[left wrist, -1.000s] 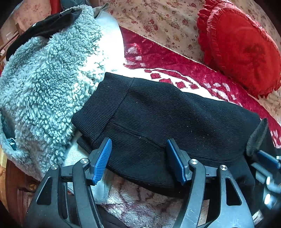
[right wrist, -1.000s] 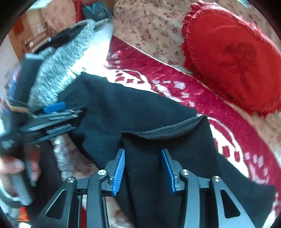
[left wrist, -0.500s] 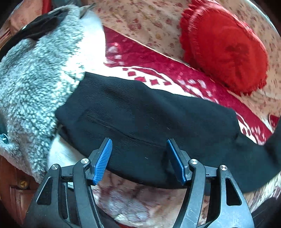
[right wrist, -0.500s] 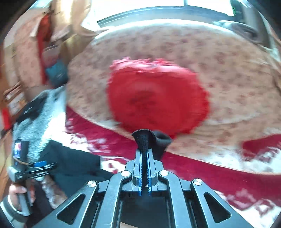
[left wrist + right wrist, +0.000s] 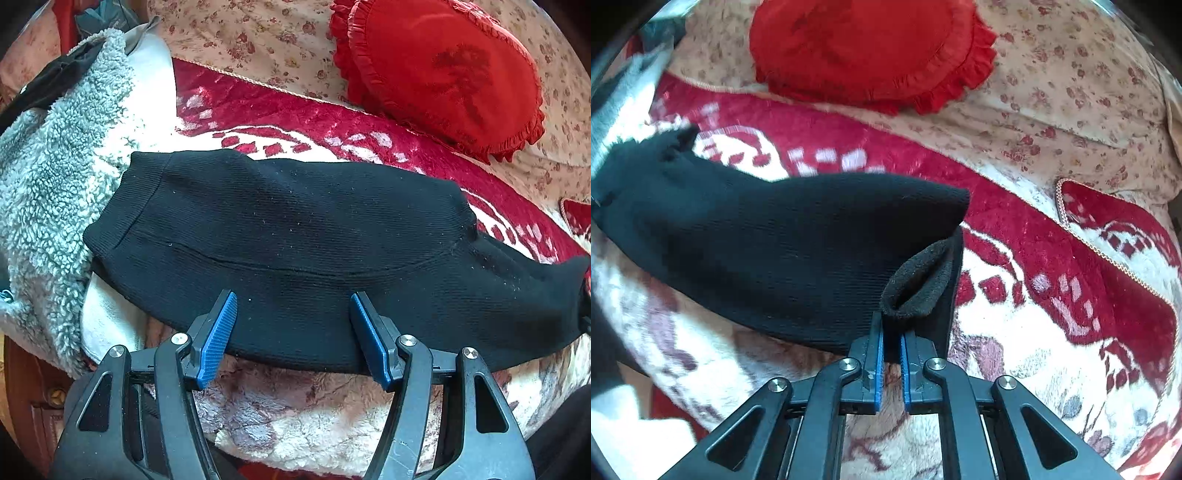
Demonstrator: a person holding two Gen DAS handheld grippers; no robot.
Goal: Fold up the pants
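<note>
Covering everything beneath both jaws, the plush red-and-cream blanket (image 5: 288,417) gives a soft bed for folding; a frilled red cushion (image 5: 864,48) sits well beyond them. Black ribbed knit pants (image 5: 295,236) stretch across it just ahead of the left gripper (image 5: 291,332), whose blue jaws stand spread and empty, likely ready to take the near edge. The right gripper (image 5: 892,343) pinches a fuzzy-lined leg end between pressed jaws, probably to carry it over
</note>
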